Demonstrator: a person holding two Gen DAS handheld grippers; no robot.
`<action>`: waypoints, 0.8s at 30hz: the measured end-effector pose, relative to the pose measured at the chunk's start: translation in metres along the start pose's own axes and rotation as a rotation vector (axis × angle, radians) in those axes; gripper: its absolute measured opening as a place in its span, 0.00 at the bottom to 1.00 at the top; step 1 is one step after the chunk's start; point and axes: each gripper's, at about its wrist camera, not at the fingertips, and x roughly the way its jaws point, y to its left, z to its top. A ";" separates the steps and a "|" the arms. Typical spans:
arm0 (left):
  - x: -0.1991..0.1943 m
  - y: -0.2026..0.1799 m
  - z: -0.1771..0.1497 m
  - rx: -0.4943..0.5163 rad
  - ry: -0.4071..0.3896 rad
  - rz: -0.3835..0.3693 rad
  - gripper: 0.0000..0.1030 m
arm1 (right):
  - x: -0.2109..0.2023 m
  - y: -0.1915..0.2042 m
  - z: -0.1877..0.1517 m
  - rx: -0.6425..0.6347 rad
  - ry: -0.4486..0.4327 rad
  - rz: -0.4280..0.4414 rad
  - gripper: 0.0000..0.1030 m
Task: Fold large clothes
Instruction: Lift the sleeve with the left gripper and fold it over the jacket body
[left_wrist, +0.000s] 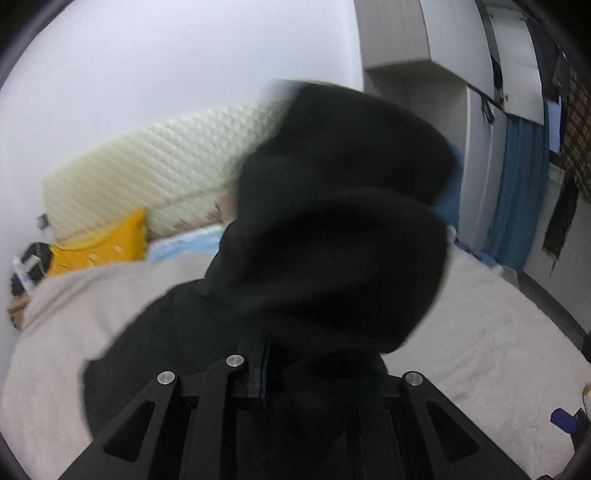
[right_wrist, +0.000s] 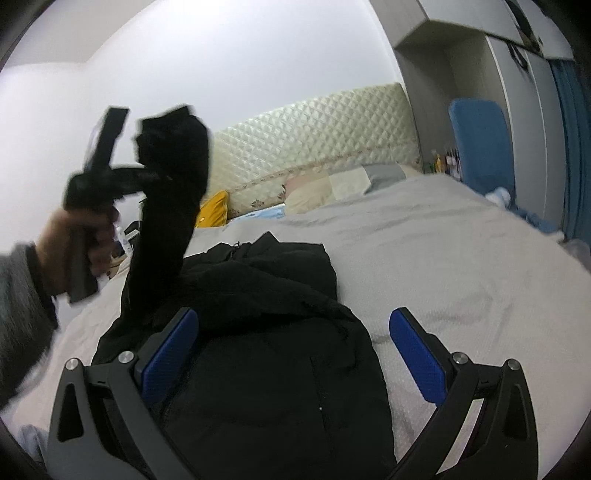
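Your left gripper (right_wrist: 146, 177) has its jaws clamped on a sleeve of the black jacket (right_wrist: 266, 354), lifted off the bed (right_wrist: 461, 266). Your right gripper (right_wrist: 293, 354) jaws are apart, the jacket's body lying between and beneath them.

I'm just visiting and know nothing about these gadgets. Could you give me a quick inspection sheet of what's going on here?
Surface: bed with a beige cover.
Job's things: black jacket lying on the bed, one part of it, likely a sleeve, lifted.
Clutter: yellow cushion, pillows by the quilted headboard.
Grippers: left gripper shut on the sleeve; right gripper open above the jacket.
Cables: nothing seen.
Surroundings: white wardrobe, blue curtain.
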 end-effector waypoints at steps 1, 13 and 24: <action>0.012 -0.009 -0.007 0.005 0.013 -0.011 0.14 | 0.001 -0.003 0.000 0.008 0.004 -0.002 1.00; 0.134 -0.031 -0.100 -0.045 0.223 -0.050 0.14 | 0.022 -0.020 -0.014 0.044 0.035 -0.019 1.00; 0.068 -0.033 -0.093 0.023 0.116 -0.062 0.47 | 0.033 -0.016 -0.021 0.022 0.076 -0.030 1.00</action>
